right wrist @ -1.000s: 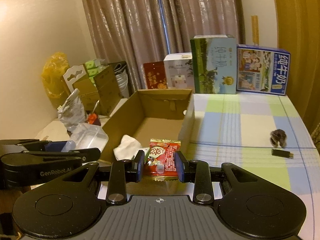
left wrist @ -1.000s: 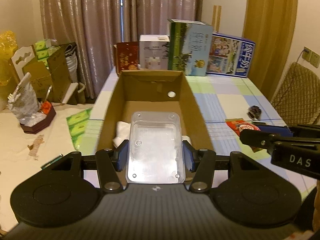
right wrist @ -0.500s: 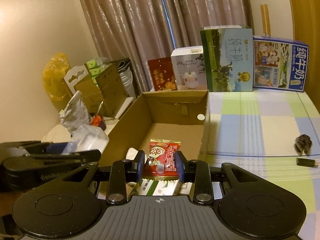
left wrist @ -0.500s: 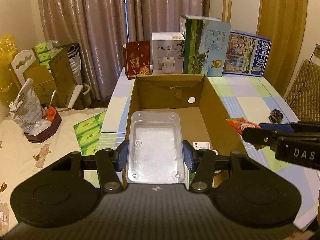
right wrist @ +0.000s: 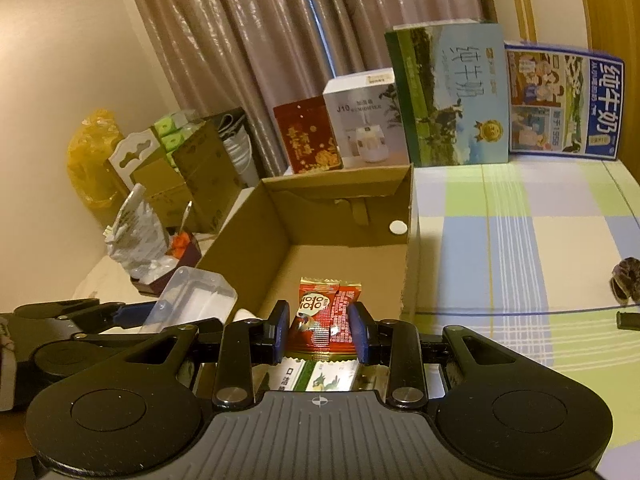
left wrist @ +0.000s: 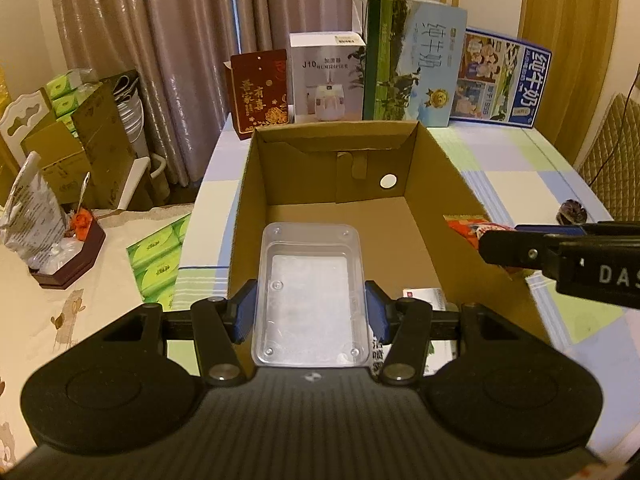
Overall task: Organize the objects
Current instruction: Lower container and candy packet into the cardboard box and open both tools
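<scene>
An open cardboard box [left wrist: 448,184] [right wrist: 248,232] stands on the checked tablecloth. My left gripper [left wrist: 310,312] is shut on a clear plastic container [left wrist: 310,292], held above the box's near end; the same container [right wrist: 192,300] shows at the left of the right wrist view. My right gripper [right wrist: 322,332] is shut on a red snack packet [right wrist: 326,316], held over the box's near right part. That packet [left wrist: 468,226] peeks past the box's right wall in the left wrist view. A white and green packet [right wrist: 320,376] [left wrist: 424,300] lies in the box below.
Tall cartons [left wrist: 412,64] [right wrist: 448,92], a white humidifier box [left wrist: 326,76] and a red box [left wrist: 260,92] line the table's far edge. A dark clump [right wrist: 626,284] and a small black stick [right wrist: 628,320] lie on the cloth at right. Tissue packs [left wrist: 160,260] lie left of the table.
Both grippers, still holding their loads, have drawn back toward the box's near end. The white tissue in the box has dropped out of sight and a printed packet shows below.
</scene>
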Available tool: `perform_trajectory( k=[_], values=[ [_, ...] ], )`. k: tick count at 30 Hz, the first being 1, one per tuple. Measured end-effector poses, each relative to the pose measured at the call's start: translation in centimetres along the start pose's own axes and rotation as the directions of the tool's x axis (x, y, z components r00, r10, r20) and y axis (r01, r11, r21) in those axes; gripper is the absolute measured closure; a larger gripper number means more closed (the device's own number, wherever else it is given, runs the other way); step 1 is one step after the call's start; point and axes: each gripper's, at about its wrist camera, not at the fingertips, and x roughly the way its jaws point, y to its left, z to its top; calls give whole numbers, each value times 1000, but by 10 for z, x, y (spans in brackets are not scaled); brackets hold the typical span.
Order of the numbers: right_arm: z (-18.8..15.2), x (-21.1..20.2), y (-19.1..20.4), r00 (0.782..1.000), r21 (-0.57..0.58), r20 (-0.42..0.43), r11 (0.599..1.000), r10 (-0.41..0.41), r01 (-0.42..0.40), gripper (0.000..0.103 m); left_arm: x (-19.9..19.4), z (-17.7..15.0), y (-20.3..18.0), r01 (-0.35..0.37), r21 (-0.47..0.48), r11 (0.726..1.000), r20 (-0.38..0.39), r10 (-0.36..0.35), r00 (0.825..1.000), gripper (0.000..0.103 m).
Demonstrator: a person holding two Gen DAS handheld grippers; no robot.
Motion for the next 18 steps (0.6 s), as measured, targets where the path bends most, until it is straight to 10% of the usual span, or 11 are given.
perform_trajectory(
  k=[18],
  values=[
    [0, 14, 2, 996, 39, -20, 996, 86, -85, 63, -14, -4, 15, -18, -36, 999, 11, 18, 1000, 51]
  ],
)
